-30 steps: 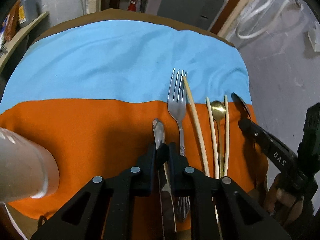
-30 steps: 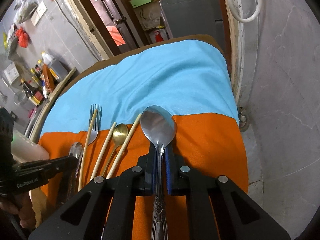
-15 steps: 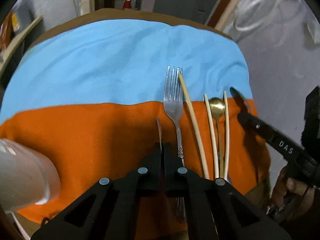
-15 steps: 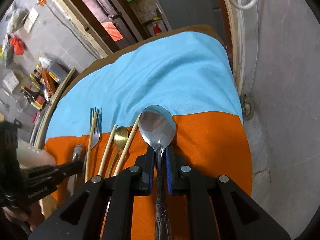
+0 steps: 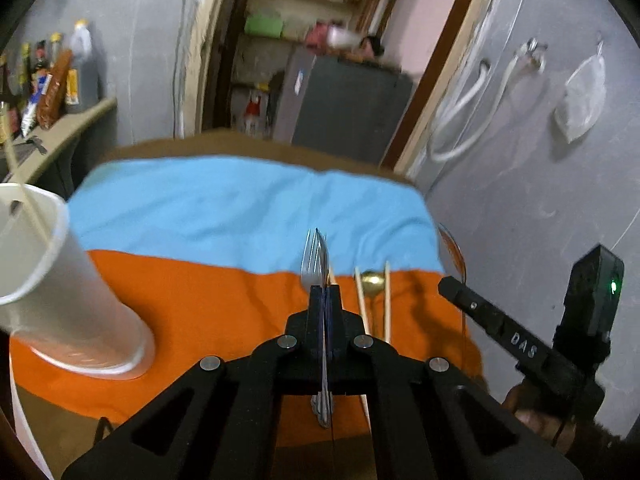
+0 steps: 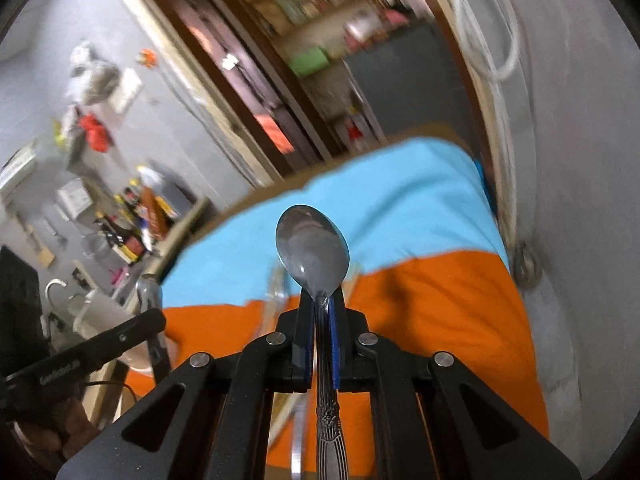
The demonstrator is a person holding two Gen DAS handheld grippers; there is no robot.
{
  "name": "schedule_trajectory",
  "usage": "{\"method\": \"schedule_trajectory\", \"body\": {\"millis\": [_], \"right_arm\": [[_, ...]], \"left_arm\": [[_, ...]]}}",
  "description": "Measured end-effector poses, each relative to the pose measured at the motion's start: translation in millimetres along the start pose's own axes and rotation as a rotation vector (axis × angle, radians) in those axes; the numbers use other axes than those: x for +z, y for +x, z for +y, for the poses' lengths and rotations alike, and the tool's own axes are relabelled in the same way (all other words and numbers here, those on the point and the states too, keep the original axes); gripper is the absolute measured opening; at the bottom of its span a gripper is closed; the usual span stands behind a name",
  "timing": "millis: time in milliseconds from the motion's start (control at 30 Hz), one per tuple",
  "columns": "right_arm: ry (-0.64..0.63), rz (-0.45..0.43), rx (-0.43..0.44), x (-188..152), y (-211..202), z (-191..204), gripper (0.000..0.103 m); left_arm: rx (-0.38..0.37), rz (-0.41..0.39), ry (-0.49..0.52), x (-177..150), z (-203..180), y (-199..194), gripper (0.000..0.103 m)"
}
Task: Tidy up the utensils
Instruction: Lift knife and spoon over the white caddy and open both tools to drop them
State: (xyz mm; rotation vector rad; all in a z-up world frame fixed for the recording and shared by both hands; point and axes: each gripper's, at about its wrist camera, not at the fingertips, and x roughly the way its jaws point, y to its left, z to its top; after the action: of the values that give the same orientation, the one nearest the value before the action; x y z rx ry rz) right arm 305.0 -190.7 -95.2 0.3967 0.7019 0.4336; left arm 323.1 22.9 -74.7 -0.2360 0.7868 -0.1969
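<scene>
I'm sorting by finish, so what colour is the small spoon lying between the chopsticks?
Gold; the small spoon shows best in the left wrist view.

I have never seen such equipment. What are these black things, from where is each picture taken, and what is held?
There is no robot: a person carries two black two-finger grippers, each with a wide-angle camera looking forward along it. So one picture comes from the left gripper, the other from the right gripper. The left is shut on a table knife, the right on a steel spoon. On the orange and blue cloth lie a fork, a gold spoon and pale chopsticks; a white cup stands there too.
</scene>
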Motion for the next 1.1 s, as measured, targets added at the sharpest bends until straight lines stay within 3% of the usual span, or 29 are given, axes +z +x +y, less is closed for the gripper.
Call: {"method": "schedule_trajectory", "body": {"millis": [333, 700, 900, 1100], "right_arm": [[-0.077, -0.196, 0.188, 29.2, -25.7, 93.6, 0.004], [-0.003, -0.297, 0.511, 51.8, 29.3, 192.4, 0.004], [-0.011, -0.312, 0.578, 41.4, 65.7, 220.2, 0.005], [-0.139, -0.313, 0.504, 19.0, 87.4, 231.2, 0.005]], "left_arm": [[0.022, -0.263, -0.082, 33.1, 32.9, -102.7, 0.0], [0.106, -0.484, -0.149, 75.2, 141.9, -217.0, 0.0], [0.172, -0.497, -0.12, 71.4, 189.1, -223.1, 0.0], [0.215, -0.436, -0.067, 52.0, 204.5, -185.6, 0.0]]}}
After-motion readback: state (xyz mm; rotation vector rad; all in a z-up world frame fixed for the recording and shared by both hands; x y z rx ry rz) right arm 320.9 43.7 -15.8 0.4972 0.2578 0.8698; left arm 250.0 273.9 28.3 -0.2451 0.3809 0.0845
